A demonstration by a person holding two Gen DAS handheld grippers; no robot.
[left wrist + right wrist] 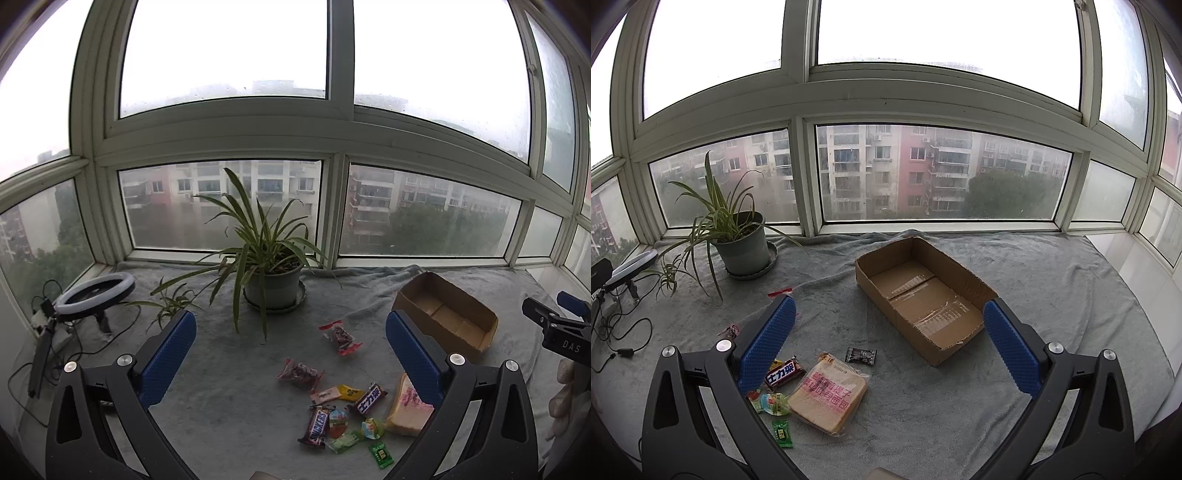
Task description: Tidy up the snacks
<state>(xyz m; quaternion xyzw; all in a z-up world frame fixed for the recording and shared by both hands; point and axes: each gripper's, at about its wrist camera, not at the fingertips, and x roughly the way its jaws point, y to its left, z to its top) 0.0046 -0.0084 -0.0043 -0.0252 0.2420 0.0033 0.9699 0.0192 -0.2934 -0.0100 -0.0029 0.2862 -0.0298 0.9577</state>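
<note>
We see the cardboard box (923, 291) empty near the ledge's right side, bread packet (827, 395) and candies (334, 417) loose beside it — both our left gripper (291, 354) and right gripper (890, 339) released; slippery wrappers may slip out.

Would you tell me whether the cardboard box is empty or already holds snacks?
Empty: the cardboard box shows only its bare taped floor.

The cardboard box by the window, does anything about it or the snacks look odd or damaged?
The cardboard box sits askew on the grey blanket, and its near edge looks rough and torn. It holds nothing, while the snacks lie loose beside it. The bread pack looks intact.
</note>
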